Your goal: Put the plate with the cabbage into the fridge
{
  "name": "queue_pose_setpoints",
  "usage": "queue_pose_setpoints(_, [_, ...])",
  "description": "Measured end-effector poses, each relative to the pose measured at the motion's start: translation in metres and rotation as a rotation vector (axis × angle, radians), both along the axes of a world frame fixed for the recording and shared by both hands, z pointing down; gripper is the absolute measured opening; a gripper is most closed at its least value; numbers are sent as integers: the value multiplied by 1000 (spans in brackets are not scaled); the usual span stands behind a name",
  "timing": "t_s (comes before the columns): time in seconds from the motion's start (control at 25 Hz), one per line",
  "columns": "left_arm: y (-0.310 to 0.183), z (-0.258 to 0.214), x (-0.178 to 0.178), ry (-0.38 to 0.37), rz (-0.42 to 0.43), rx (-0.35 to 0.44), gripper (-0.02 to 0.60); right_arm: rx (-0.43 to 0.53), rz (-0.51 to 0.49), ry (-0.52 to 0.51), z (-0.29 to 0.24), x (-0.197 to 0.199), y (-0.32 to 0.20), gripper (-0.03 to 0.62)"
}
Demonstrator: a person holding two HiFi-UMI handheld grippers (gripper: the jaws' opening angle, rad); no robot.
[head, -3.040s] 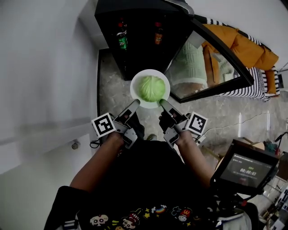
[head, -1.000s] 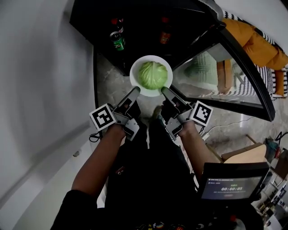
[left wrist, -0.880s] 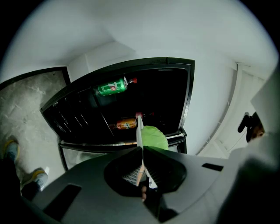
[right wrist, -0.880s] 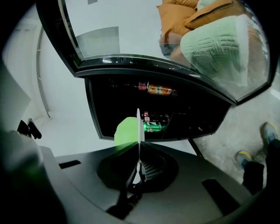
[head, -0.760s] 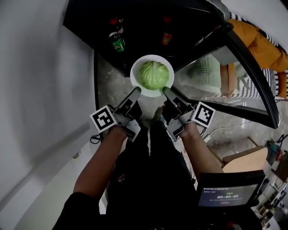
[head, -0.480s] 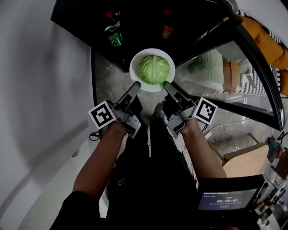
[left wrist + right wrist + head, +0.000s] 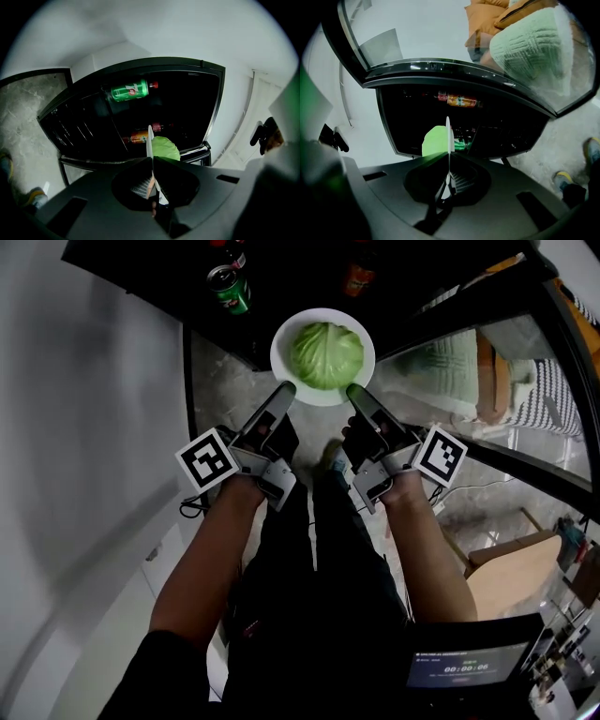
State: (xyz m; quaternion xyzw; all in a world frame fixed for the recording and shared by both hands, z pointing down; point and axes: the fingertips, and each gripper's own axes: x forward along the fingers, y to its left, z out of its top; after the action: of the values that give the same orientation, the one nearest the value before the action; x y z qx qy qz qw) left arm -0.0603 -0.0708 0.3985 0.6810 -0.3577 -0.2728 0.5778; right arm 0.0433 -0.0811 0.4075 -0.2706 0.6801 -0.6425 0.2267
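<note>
A white plate (image 7: 286, 334) carrying a green cabbage (image 7: 326, 354) hangs in front of the open black fridge (image 7: 281, 268). My left gripper (image 7: 285, 389) is shut on the plate's near-left rim and my right gripper (image 7: 355, 390) is shut on its near-right rim. In the left gripper view the plate (image 7: 150, 140) shows edge-on between the jaws of the left gripper (image 7: 152, 161), with the cabbage (image 7: 166, 147) to its right. In the right gripper view the plate (image 7: 448, 133) shows edge-on in the right gripper (image 7: 449, 157), with the cabbage (image 7: 435, 140) to its left.
Inside the fridge stand a green can (image 7: 228, 289) at the left and an orange-labelled bottle (image 7: 357, 277) at the right. The glass fridge door (image 7: 487, 362) stands open to the right. A person's legs and shoes (image 7: 309, 512) are below the grippers, on a marble floor (image 7: 220, 390).
Both grippers have carried the plate and cabbage forward, closer to the fridge opening. The fridge now fills more of the top of the head view.
</note>
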Motion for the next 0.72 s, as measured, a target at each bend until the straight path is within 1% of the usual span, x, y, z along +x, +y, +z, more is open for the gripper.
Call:
queue_pose_setpoints(0.16, [-7, -7, -2, -7, -19, -1, 12, -10, -9, -12, -5, -3, -8, 17])
queue_pose_setpoints(0.36, [-5, -11, -6, -15, -37, -32, 12, -35, -20, -26, -8, -8, -8, 17])
queue_pose_setpoints(0.48, [-5, -15, -7, -15, -45, -29, 12, -38, -23, -33, -11, -9, -8, 17])
queue_pose_setpoints(0.6, [-6, -17, -7, -7, -52, -29, 12, -33, -25, -29, -14, -9, -10, 17])
queue_pose_setpoints(0.72, [-2, -12, -3, 19, -43, -59, 12, -64, -14, -1, -11, -5, -4, 17])
